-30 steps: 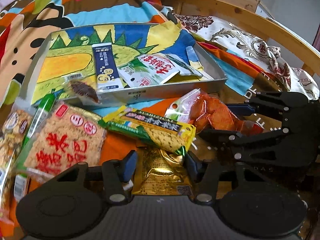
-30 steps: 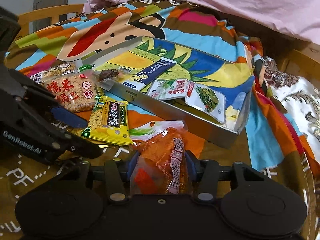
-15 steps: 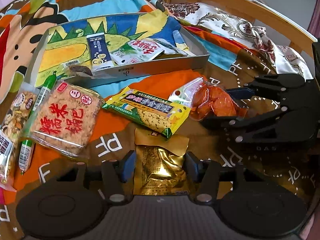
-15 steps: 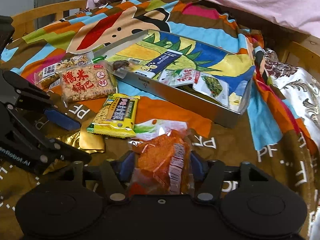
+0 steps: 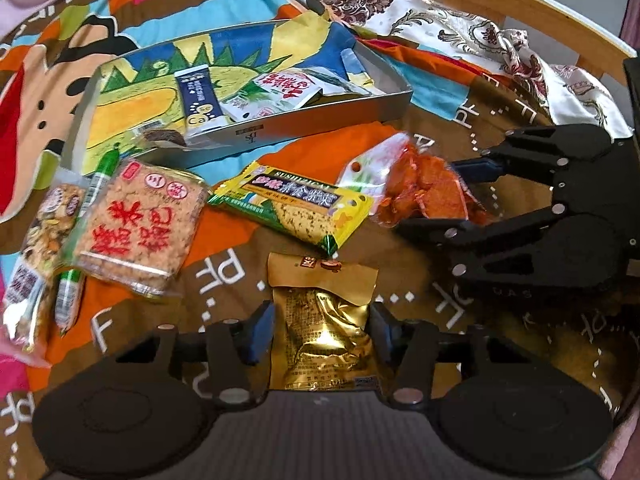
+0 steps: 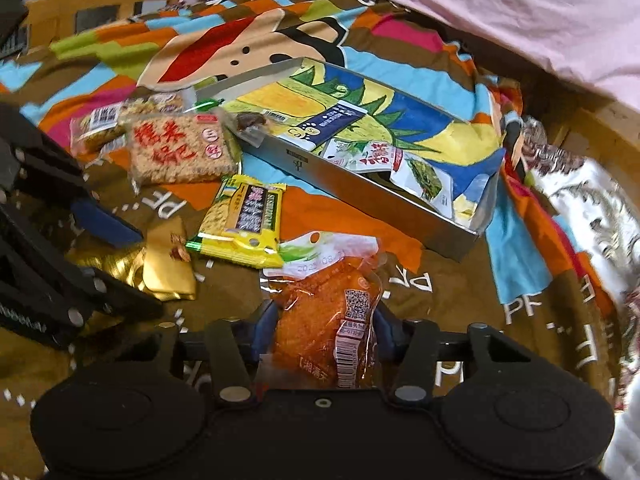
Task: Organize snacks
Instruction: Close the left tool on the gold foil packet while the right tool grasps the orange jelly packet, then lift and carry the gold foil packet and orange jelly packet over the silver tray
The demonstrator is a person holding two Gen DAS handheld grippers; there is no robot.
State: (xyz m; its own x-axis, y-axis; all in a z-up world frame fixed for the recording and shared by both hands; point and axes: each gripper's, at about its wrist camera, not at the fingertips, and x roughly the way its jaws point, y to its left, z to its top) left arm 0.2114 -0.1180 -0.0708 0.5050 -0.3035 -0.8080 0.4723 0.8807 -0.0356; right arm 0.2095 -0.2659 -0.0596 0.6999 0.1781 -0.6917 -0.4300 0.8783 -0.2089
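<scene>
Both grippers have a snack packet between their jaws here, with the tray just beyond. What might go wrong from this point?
1. The left gripper is closing its jaws on the slick gold packet near its lower end; it may slip or droop.
2. The right gripper is closing on the soft orange packet, which may crush or sag.
3. The two grippers sit close together, and both must cross the tray wall, so they may collide or snag a packet.

The yellow snack bar (image 5: 294, 210), beyond the left claw, reads "SUSHIZICAI". "PF" repeats in white on the bedspread (image 6: 412, 284) around the claws. The navy sachet (image 5: 199, 100) in the tray farther off shows "Ca" and "se".
</scene>
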